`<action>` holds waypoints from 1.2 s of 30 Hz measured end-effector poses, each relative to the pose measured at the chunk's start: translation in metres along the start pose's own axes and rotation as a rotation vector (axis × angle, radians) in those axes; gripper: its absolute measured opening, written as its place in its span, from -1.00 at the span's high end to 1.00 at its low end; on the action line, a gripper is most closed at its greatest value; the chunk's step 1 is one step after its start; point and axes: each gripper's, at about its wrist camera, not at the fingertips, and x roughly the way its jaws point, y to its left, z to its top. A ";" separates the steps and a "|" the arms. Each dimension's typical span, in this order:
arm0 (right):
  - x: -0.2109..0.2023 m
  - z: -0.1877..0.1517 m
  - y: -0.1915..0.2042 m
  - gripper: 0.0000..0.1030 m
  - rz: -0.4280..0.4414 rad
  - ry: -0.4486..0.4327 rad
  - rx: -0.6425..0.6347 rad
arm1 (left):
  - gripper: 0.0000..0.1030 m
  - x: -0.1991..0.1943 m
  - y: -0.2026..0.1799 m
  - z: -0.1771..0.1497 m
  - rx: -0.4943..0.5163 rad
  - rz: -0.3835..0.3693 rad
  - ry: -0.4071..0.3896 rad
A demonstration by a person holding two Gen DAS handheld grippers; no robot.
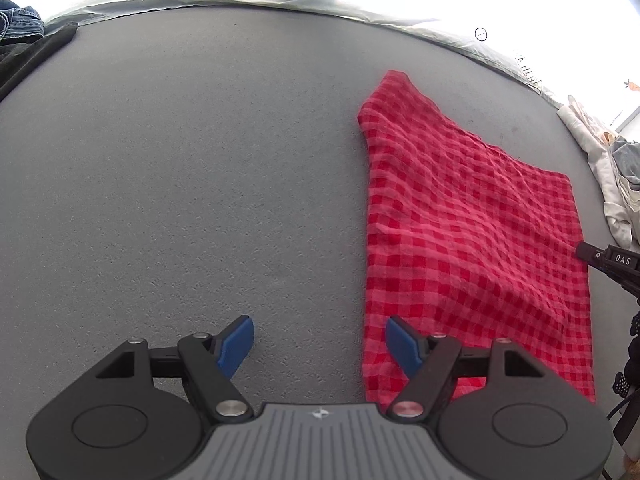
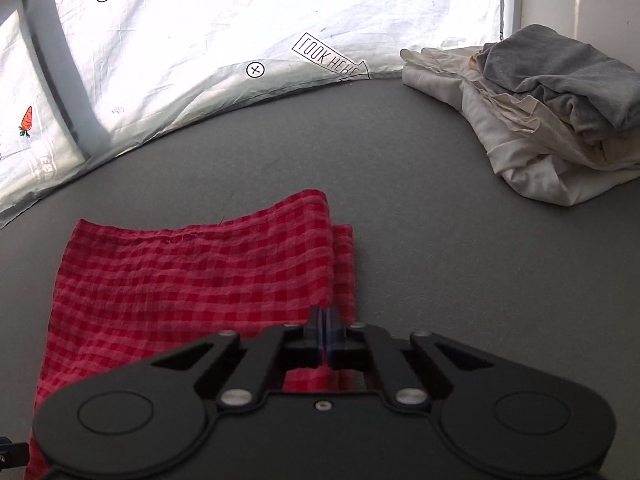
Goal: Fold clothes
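The left gripper (image 1: pixel 320 346), a black two-finger linkage on a ribbed grey body, is held tilted steeply downward. Its blue-padded fingers (image 1: pixel 236 344) are spread wide apart, and nothing is seen between them. The right gripper (image 2: pixel 325 334), an all-black linkage of the same build, is angled downward less steeply. Its jaws are pressed fully together, pad against pad. Whether anything is pinched at its tips cannot be told.
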 end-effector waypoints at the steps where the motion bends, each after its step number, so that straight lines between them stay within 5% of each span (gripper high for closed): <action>1: -0.005 0.000 0.000 0.99 -0.004 -0.018 0.003 | -0.43 -0.001 0.001 -0.001 -0.002 0.001 -0.001; 7: -0.014 -0.002 -0.009 0.97 -0.047 -0.011 0.041 | -0.43 -0.005 0.001 -0.002 0.000 -0.010 -0.005; 11: -0.018 -0.009 -0.022 0.50 -0.063 0.028 0.126 | -0.43 -0.013 -0.001 -0.005 0.013 -0.033 -0.018; 16: -0.036 -0.027 -0.036 0.31 0.022 0.069 0.230 | -0.43 -0.023 -0.006 -0.020 0.000 -0.091 -0.012; 28: -0.073 -0.104 -0.055 0.24 0.275 0.247 0.489 | -0.38 -0.031 -0.015 -0.076 -0.005 -0.272 0.094; 34: -0.083 -0.146 -0.073 0.26 0.413 0.309 0.752 | 0.04 -0.033 -0.013 -0.095 -0.001 -0.319 0.139; 36: -0.084 -0.161 -0.078 0.34 0.444 0.324 0.855 | 0.49 -0.034 -0.008 -0.100 -0.015 -0.330 0.152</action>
